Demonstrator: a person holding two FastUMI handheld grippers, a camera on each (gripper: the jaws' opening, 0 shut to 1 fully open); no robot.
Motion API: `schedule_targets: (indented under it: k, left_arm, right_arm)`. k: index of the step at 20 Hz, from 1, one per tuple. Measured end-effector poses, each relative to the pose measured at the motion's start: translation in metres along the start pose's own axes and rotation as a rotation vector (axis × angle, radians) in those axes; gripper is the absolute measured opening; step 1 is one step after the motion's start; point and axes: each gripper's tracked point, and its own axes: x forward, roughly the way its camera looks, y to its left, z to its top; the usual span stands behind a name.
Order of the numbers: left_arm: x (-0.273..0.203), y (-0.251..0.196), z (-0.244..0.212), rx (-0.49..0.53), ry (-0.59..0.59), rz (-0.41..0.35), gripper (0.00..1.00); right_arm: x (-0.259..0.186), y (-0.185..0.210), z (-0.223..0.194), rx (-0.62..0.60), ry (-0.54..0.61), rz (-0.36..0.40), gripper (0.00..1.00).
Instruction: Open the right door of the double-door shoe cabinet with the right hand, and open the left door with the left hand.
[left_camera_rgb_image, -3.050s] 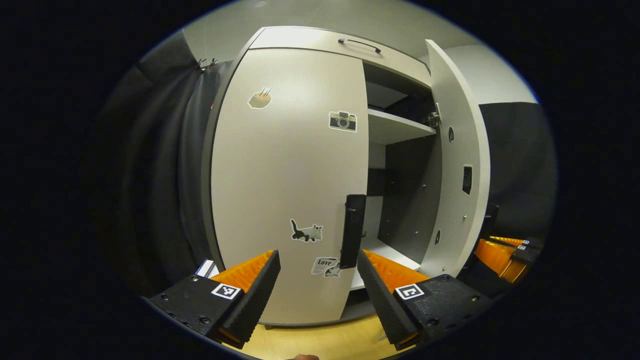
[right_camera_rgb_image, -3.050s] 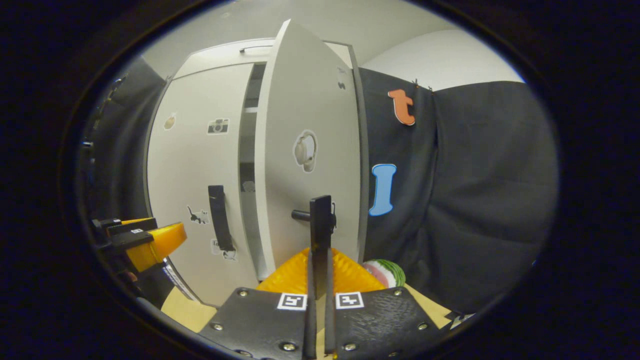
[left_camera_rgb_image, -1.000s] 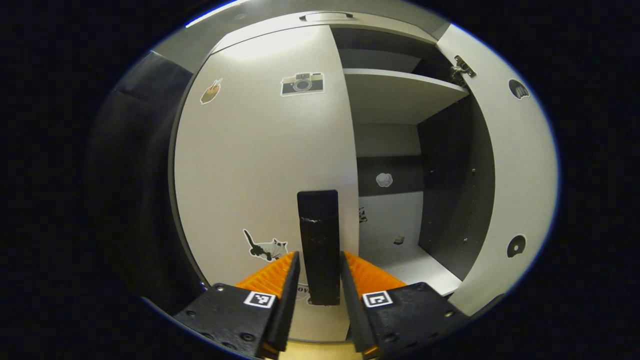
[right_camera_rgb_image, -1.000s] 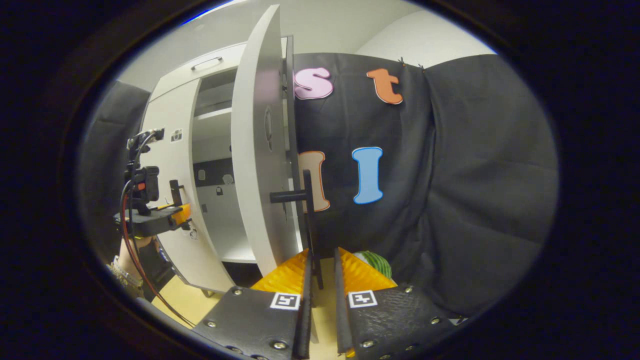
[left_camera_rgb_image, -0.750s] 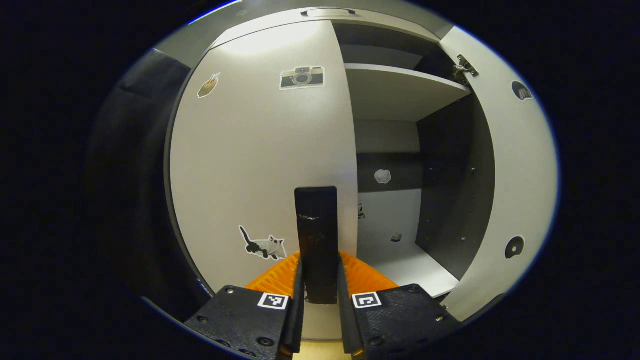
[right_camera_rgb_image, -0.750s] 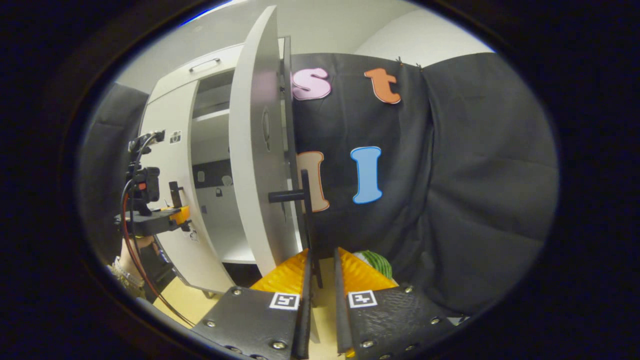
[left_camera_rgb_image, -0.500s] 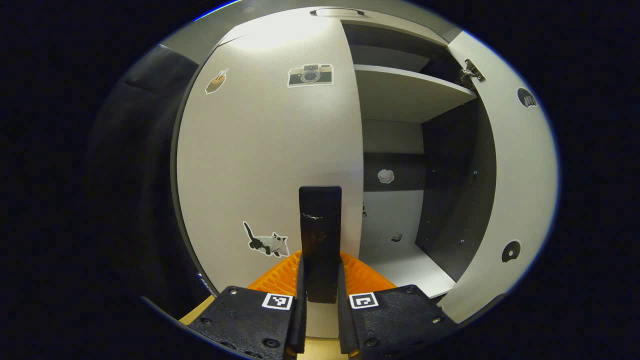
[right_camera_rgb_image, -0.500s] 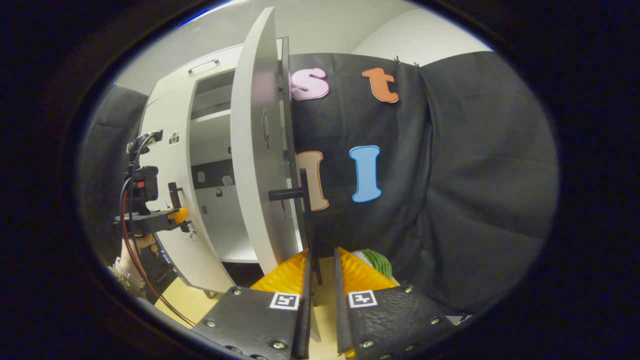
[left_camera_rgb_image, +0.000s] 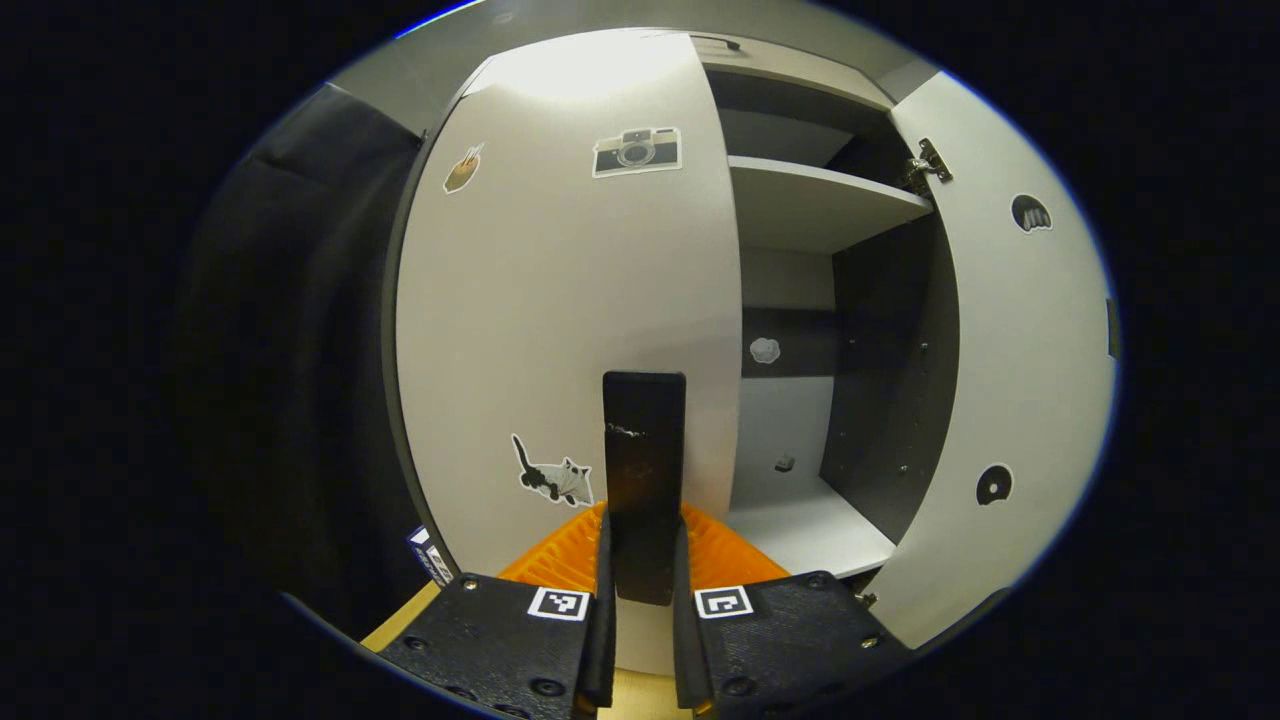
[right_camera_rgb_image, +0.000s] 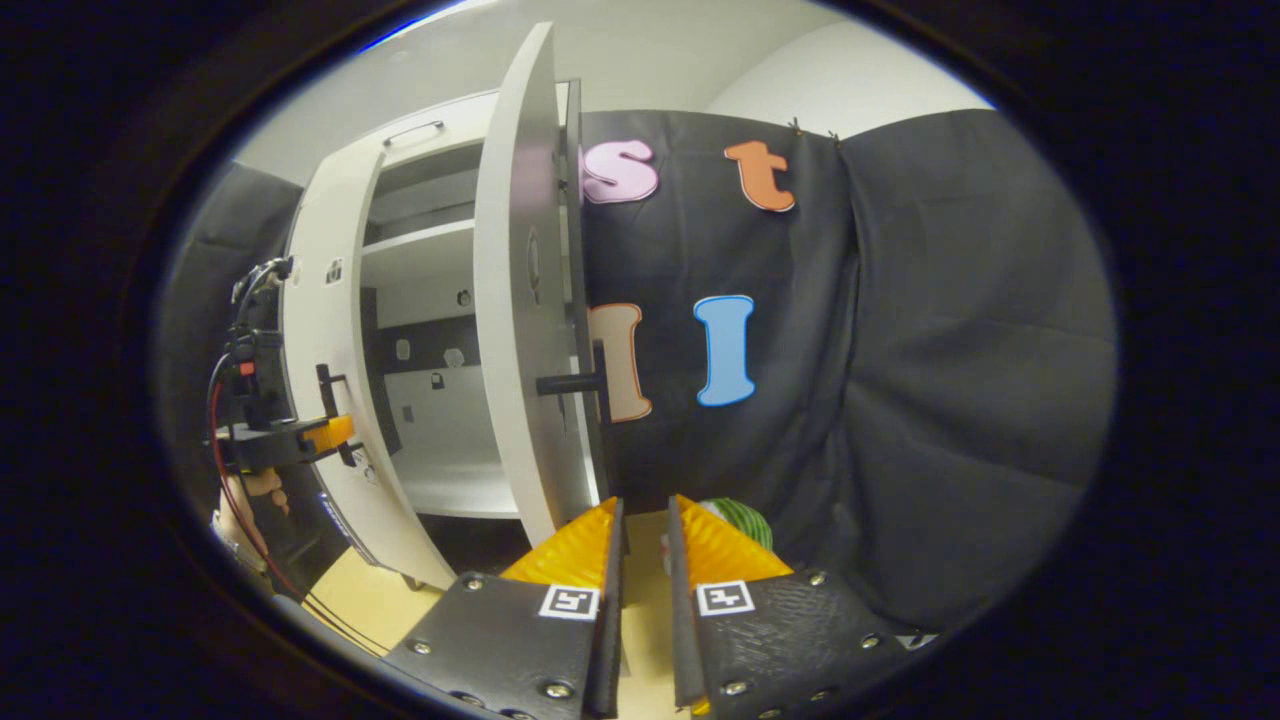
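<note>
Left gripper (left_camera_rgb_image: 641, 560) mounts: black, screwed, square tag behind each finger.
Right gripper (right_camera_rgb_image: 643, 530) mounts: alike.
Cable (right_camera_rgb_image: 232, 490): red, behind the far gripper.

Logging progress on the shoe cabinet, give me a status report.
Left gripper shut on black left-door handle. Right gripper open, off the handle. White right door open, white left door barely ajar. Nothing in the way.

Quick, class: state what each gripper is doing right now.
Left gripper: shut on the left door handle.
Right gripper: slightly open, holding nothing, clear of the right door handle.
</note>
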Motion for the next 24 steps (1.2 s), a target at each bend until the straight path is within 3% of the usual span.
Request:
schedule_targets:
  k: [9, 24]
  left_arm:
    - [-0.037, 0.018, -0.002, 0.001, 0.011, 0.017, 0.22]
    - [-0.098, 0.079, -0.007, 0.008, 0.015, 0.069, 0.14]
  right_arm:
    - [-0.021, 0.004, -0.003, -0.006, 0.008, 0.018, 0.21]
    - [-0.045, 0.056, -0.007, -0.012, 0.027, 0.101, 0.21]
